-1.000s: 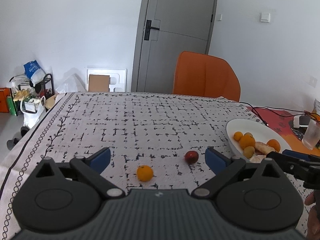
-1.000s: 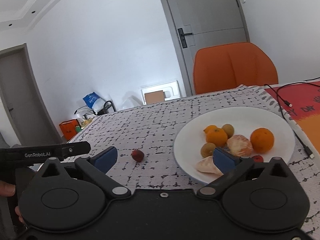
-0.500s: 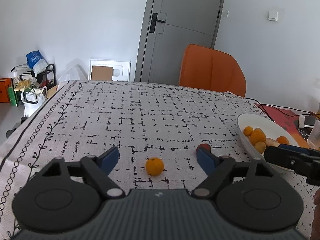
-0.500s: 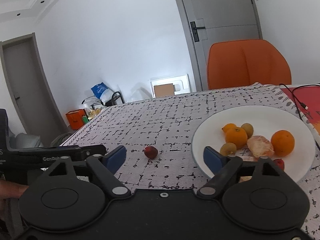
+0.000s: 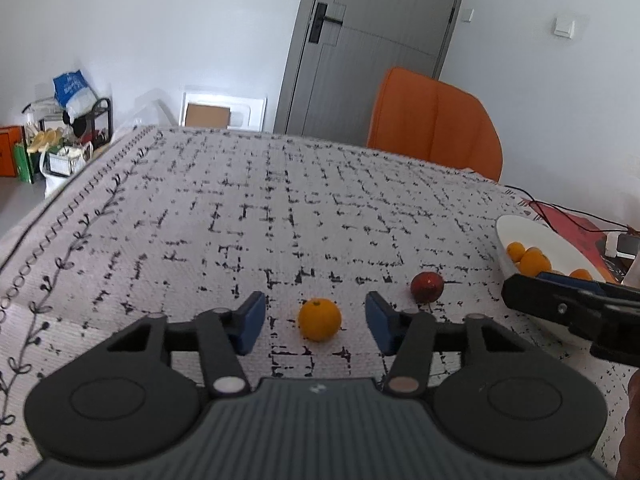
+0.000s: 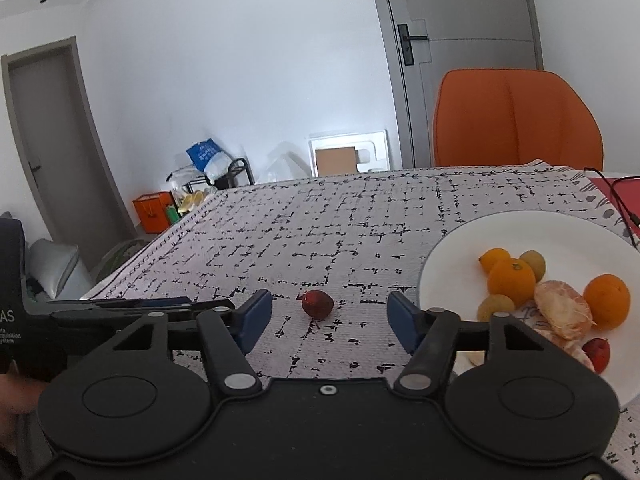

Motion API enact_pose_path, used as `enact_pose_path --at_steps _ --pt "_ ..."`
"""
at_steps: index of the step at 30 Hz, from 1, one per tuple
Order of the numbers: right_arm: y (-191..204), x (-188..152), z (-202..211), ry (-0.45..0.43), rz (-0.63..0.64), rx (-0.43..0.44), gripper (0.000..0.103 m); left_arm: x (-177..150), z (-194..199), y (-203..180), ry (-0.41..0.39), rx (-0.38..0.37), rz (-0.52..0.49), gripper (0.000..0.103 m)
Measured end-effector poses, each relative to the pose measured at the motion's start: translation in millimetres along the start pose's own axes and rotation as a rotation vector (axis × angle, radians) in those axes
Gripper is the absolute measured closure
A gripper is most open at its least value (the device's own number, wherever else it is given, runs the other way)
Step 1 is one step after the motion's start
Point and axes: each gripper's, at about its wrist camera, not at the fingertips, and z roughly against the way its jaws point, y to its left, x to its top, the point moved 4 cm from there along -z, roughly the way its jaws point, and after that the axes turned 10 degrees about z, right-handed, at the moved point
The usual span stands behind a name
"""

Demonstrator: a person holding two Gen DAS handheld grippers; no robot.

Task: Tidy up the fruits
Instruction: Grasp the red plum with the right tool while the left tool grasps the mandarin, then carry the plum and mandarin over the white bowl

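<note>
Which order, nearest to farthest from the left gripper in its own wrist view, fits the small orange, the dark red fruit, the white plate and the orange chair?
From the left gripper:
1. Small orange, between its open fingers.
2. Dark red fruit, just beyond the right fingertip.
3. White plate, far right.
4. Orange chair, behind the table.

- The left gripper [image 5: 315, 322] has its jaws wide apart, with a small orange [image 5: 319, 319] lying between them on the tablecloth [image 5: 240, 216].
- A dark red fruit [image 5: 427, 287] lies near the white plate [image 5: 532, 236].
</note>
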Motion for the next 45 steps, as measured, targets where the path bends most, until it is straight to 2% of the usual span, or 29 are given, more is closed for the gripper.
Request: enact_pose_path --at_steps 1,3,4,10,17,27,29,31,37,45 --pt "1.0 0.0 -1.5 0.003 0.002 0.001 0.041 -0.8 -2.6 0.7 0.008 -0.003 0.003 0.059" --pt "3.3 1.0 -5.6 0.011 0.008 0.002 0.041 -1.9 -6.6 2.2 0.025 0.000 0.001 0.079" --pt "3.7 1.3 -7.8 0.015 0.010 0.003 0.042 -1.7 -6.3 3.4 0.022 -0.001 0.005 0.080" --pt "8.5 4.8 -25.6 0.048 0.033 -0.004 0.052 4.0 1.6 13.9 0.000 -0.012 0.034 0.080" --pt "19.3 6.1 -45.7 0.083 0.068 -0.022 0.053 7.7 9.2 29.6 -0.016 -0.012 0.061 0.080" --pt "30.5 6.6 -64.6 0.096 0.094 -0.036 0.053 13.9 16.3 53.2 -0.032 0.028 0.091 0.080" --pt "33.6 5.8 -69.5 0.100 0.107 -0.040 0.058 14.3 19.3 54.9 -0.034 0.031 0.093 0.080" --pt "36.5 3.3 -75.0 0.116 0.122 -0.045 0.082 14.7 21.9 54.4 -0.038 0.033 0.087 0.080" --pt "37.3 -1.8 -66.9 0.110 0.119 -0.013 0.081 15.1 29.2 49.8 -0.058 0.024 0.073 0.080" --pt "28.0 5.9 -37.5 0.054 0.083 -0.026 0.081 14.5 31.1 32.9 -0.065 -0.005 0.057 0.080"
